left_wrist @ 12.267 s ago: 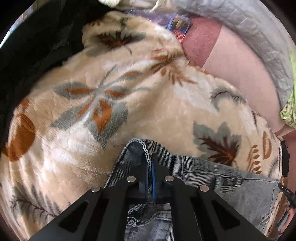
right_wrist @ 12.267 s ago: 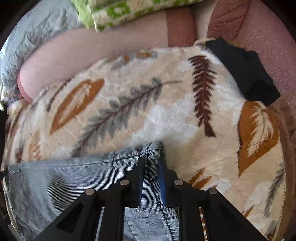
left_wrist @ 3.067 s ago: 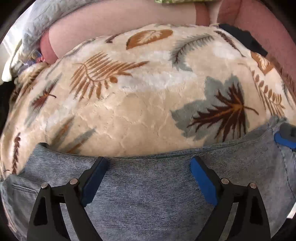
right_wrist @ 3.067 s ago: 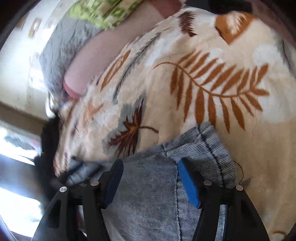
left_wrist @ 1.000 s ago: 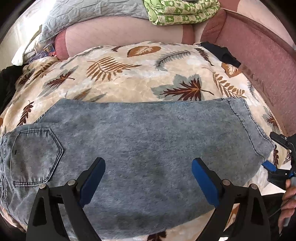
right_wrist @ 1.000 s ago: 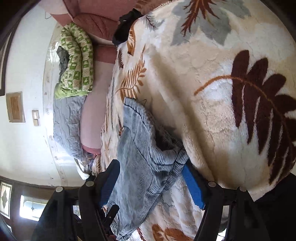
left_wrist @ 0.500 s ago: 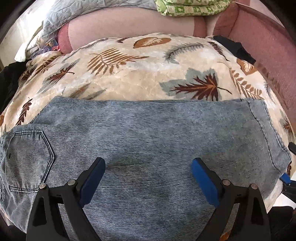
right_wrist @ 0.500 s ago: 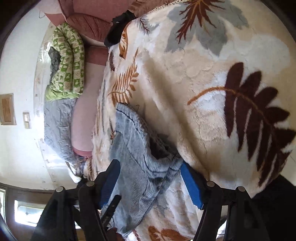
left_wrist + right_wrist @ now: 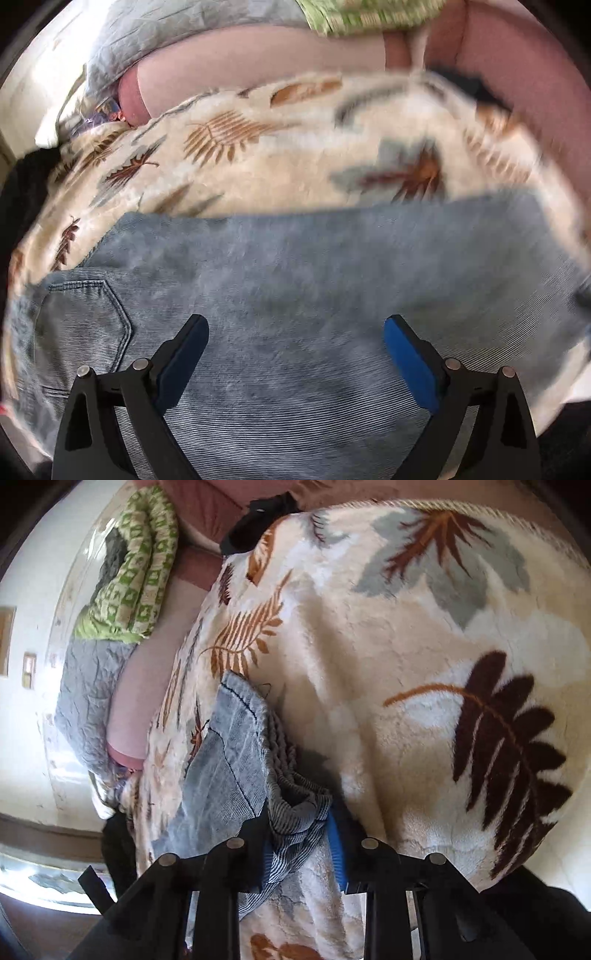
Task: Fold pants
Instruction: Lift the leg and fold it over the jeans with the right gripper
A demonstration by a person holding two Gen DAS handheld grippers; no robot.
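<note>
Left wrist view: the left gripper (image 9: 295, 328) stands with its blue-padded fingers (image 9: 410, 365) spread wide and nothing between them, poised above the light blue striped denim pants (image 9: 295, 295). The pants lie flat under and ahead of both fingers, stretching well past them on either side, with a stitched back pocket (image 9: 85, 321) just outside the left finger. Beyond the fingertips, past the far edge of the denim, lies the cream plush blanket with brown and grey leaf prints (image 9: 295, 155), and farther off a pink sofa backrest (image 9: 258, 62) carrying a grey quilted cover (image 9: 155, 29) and a green patterned cloth (image 9: 369, 14).

Right wrist view: the right gripper (image 9: 299, 830) is closing narrowly on the bunched hem end of the pants (image 9: 295, 808), which sits between its fingers (image 9: 334, 834) and touches the pads. From there the denim runs ahead and left of the fingers across the blanket (image 9: 406, 646).
</note>
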